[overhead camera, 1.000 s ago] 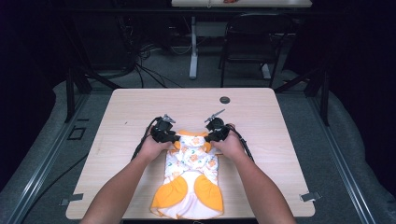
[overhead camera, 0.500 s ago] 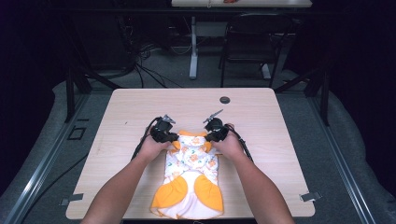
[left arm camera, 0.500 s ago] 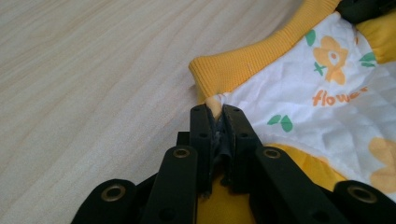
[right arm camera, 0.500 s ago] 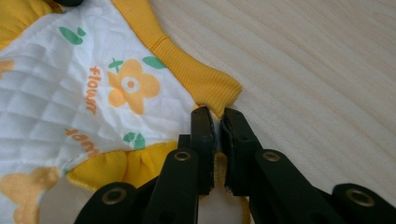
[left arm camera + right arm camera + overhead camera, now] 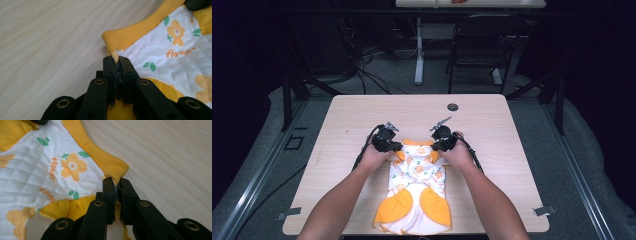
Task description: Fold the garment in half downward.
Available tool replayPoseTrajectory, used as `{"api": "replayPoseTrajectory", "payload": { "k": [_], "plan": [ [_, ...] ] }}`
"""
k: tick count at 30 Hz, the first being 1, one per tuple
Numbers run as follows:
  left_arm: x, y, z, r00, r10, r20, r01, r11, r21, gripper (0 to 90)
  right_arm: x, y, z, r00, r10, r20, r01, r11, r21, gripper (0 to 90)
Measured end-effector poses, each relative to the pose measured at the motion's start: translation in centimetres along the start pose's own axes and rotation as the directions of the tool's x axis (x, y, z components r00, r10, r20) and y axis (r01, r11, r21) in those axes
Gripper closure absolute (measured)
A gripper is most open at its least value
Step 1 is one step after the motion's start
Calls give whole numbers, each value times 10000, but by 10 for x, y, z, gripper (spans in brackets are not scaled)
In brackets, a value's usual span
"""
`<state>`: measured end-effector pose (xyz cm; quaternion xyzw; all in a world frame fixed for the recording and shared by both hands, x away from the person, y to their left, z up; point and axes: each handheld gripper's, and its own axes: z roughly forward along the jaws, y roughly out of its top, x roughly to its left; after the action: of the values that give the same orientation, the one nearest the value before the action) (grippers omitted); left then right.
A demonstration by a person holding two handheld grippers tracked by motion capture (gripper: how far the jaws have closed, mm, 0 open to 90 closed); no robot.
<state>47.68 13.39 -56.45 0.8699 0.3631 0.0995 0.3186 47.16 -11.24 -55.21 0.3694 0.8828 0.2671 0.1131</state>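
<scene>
High view, nearest edge first: the person's two forearms come in from the bottom, one on each side of a small child's garment [image 5: 417, 192] that lies flat on the table [image 5: 492, 130]. It is white quilted cloth printed with orange flowers, with two rounded orange parts at its near end and an orange ribbed band at its far end. At that far end sit the two grippers, the left gripper [image 5: 393, 146] at the garment's left top corner and the right gripper [image 5: 441, 145] at its right top corner, well apart with the neckline between them.

In the left gripper view the fingers [image 5: 109, 72] have just been closing and now pinch a fold of yellow fabric right under the ribbed band [image 5: 130, 35]. In the right gripper view the fingers [image 5: 109, 192] have likewise just been closing and clamp the cloth just below the band's corner.

Farther off, a small dark round disc [image 5: 453, 107] lies near the table's far edge. Beyond the table stands a black chair [image 5: 477, 47].
</scene>
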Motion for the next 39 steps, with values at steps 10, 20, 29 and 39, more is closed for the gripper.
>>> {"api": "replayPoseTrajectory", "payload": {
  "k": [10,20,29,39],
  "plan": [
    [4,10,-20,9999,6,-136,-13,9985,-555,878,-1,9,-15,10000,9,13,-8,9980,-629,842],
    [2,23,-42,9995,134,-278,-164,9938,-1097,881,-4,15,-34,10000,16,10,-15,9931,-1176,842],
    [3,34,-66,9986,219,-486,-300,9843,-1737,881,0,32,-58,9982,-448,409,508,9859,-1597,842],
    [2,47,-89,9969,361,-696,-507,9740,-2206,881,4,49,-81,9937,-734,851,896,9745,-2058,842]
  ]
}}
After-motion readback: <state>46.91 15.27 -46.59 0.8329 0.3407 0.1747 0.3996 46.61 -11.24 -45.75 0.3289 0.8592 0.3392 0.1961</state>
